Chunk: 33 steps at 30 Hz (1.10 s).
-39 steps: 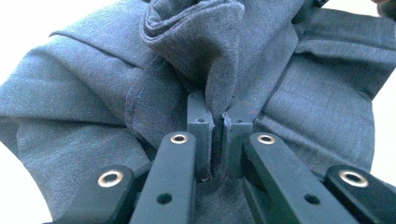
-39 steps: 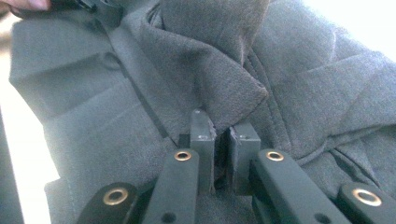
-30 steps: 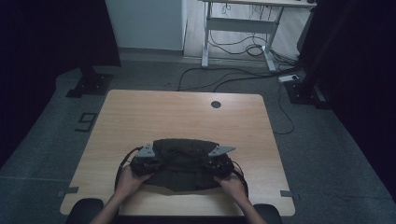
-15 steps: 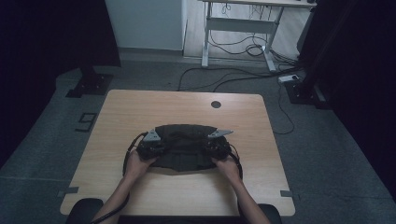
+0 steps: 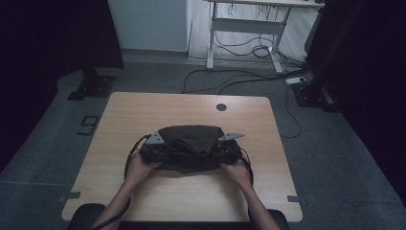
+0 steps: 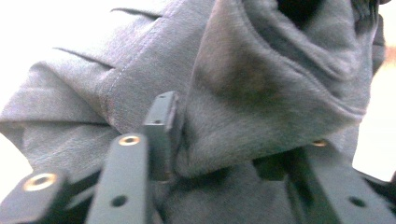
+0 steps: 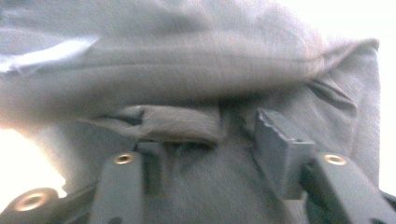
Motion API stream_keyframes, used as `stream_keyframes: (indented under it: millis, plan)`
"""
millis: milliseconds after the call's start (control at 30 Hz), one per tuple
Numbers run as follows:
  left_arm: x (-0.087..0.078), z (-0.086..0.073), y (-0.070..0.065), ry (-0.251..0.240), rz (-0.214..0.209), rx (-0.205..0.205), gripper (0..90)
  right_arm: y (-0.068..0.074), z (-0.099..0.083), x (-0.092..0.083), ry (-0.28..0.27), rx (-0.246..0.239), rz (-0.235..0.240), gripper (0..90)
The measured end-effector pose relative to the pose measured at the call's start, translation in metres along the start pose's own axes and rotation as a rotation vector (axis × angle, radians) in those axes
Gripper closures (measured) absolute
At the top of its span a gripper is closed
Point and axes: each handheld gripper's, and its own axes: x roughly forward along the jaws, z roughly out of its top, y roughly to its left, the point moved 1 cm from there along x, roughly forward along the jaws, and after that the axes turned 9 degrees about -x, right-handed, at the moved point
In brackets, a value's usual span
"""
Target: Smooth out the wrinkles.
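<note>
Dim room, wooden tabletop (image 5: pixel 143 115): my left tool (image 5: pixel 154 149) and right tool (image 5: pixel 225 149) just opening, releasing folded dark garment (image 5: pixel 191 143) to lie flat.

Grey fabric garment (image 7: pixel 196 60) takes up pretty much the whole frame here, soft knit stuff, folded over itself so a thick rolled fold runs across the middle from left to right. There's a pale tag or patch at the upper left. The right gripper (image 7: pixel 210 154) comes up from the bottom: its jaws have just been opening and stand apart, with cloth bunched between them. A small flap of fabric sits just above the left jaw, while the right pad looks clear of the cloth. Lower left corner is blown-out bright.
</note>
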Motion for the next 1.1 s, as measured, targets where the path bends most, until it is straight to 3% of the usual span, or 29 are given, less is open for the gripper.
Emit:
stream_keyframes:
  millis: [200,333,400,533,667,800,933,1100]
  plan:
    - [-0.025,-0.010,0.000,0.047,-0.011,0.015,36.0,-0.005,-0.013,-0.020,0.021,0.000,-0.011,33.7]
    - [-0.045,-0.017,0.011,0.066,0.046,0.024,31.8,-0.010,-0.019,-0.041,0.021,-0.011,-0.041,31.8]
    - [-0.052,-0.012,0.017,0.050,0.078,-0.001,30.5,-0.012,-0.017,-0.050,0.016,-0.013,-0.057,30.3]
    - [-0.059,0.014,0.018,-0.041,0.081,-0.046,28.1,-0.009,-0.001,-0.059,-0.028,-0.015,-0.073,27.3]
    - [-0.051,0.048,0.006,-0.090,0.076,-0.053,23.6,-0.001,0.022,-0.055,-0.069,-0.031,-0.070,24.1]
    - [-0.030,0.060,-0.005,-0.069,0.047,-0.073,20.6,0.009,0.037,-0.038,-0.060,-0.044,-0.063,21.0]
    - [-0.009,0.043,-0.014,0.018,0.046,-0.091,16.3,0.016,0.029,-0.018,-0.015,-0.034,-0.070,20.4]
    - [0.002,0.010,-0.018,0.064,0.075,-0.102,16.2,0.023,0.007,-0.010,0.024,-0.037,-0.089,20.2]
